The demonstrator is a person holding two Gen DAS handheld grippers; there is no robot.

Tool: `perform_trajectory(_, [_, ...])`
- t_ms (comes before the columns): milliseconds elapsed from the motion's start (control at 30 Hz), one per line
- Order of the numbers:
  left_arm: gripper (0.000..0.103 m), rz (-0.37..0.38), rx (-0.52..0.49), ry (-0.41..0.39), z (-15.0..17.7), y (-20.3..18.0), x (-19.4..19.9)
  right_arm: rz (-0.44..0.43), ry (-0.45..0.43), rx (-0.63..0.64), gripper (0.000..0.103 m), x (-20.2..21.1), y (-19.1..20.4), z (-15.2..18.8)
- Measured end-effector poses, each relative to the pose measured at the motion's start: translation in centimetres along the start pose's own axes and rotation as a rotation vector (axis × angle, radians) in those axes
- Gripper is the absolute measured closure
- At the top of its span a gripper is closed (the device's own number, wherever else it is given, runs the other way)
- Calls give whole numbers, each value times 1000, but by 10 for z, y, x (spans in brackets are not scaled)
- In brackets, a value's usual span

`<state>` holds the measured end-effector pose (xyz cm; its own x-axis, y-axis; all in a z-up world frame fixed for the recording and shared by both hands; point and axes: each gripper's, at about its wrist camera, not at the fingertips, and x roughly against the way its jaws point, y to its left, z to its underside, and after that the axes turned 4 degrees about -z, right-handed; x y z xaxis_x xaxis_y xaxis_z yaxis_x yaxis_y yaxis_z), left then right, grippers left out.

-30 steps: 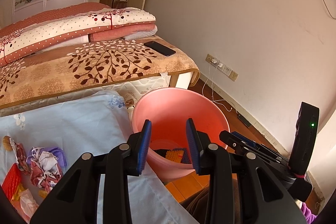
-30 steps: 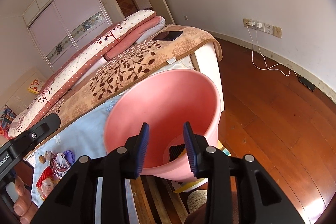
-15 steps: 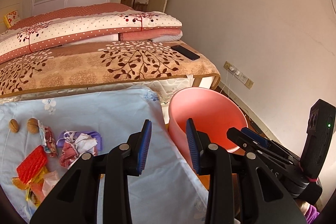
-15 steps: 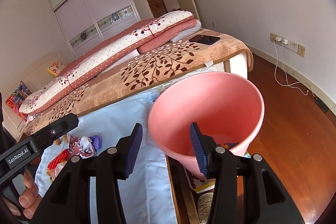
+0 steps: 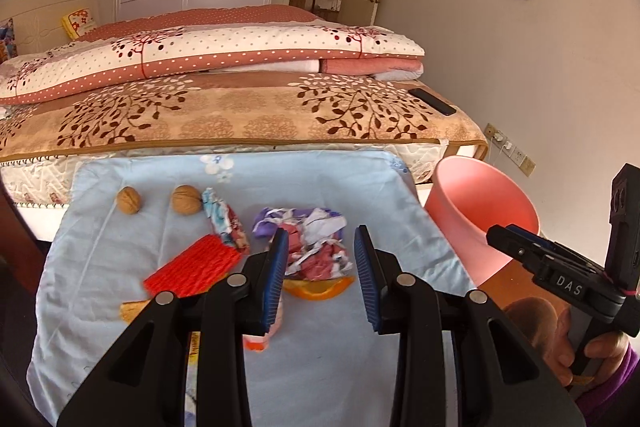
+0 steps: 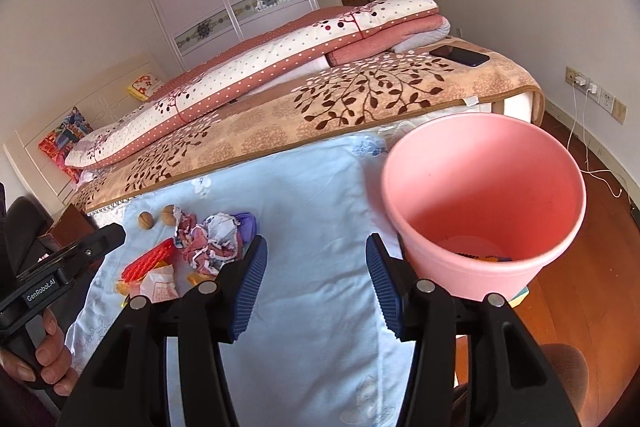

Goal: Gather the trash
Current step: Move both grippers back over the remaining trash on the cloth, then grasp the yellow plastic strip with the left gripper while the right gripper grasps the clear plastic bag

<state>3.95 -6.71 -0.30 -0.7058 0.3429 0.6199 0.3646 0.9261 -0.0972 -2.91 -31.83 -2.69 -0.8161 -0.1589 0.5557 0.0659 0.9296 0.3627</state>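
Hovering over the litter, the left gripper [image 5: 322, 279] has its jaws parted and empty; between the blue pads the crumpled paper wad [image 5: 316, 247] sits framed, with an orange peel [image 5: 320, 289] just nearer. Nothing is touched yet. The right gripper [image 6: 316, 283] is likewise empty, and its jaws have just been opening wider, with only bare blue cloth [image 6: 304, 187] showing between them. Judged: it has nothing to carry and is readying for a pick.

Outward on the cloth: a red ridged piece [image 5: 192, 265] lies left of the wad, a printed wrapper [image 5: 222, 223] just beyond it, and two walnuts [image 5: 128, 199] farther off to the left. The scraps cluster together at the near-left of the cloth, so either gripper can reach them in turn.

The pink bucket [image 6: 484, 187] stands off the cloth's right edge, mouth up, a few scraps visible at its bottom; judged, it is placed close so drops need only a short swing. Collection looks partly done. A phone [image 6: 460, 55] lies on the bed beyond.
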Motion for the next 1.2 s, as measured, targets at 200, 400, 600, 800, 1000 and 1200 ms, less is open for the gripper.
perform_trajectory(200, [69,-115,40,24,24,54,17,-80,46,57,48,-16,32,7])
perform_trajectory(400, [69,-157,68,95,56,86,18,-169,111,122,44,-34,65,17])
perform_trajectory(600, [69,-135,68,156,72,92,3,-221,166,163,41,-47,88,25])
perform_trajectory(800, [69,-97,80,189,72,93,-16,-228,197,181,40,-55,97,30])
perform_trajectory(1000, [69,-97,52,213,68,93,-33,-246,226,173,37,-63,102,30])
perform_trajectory(1200, [69,-72,56,228,70,95,-40,-289,282,174,36,-81,119,31])
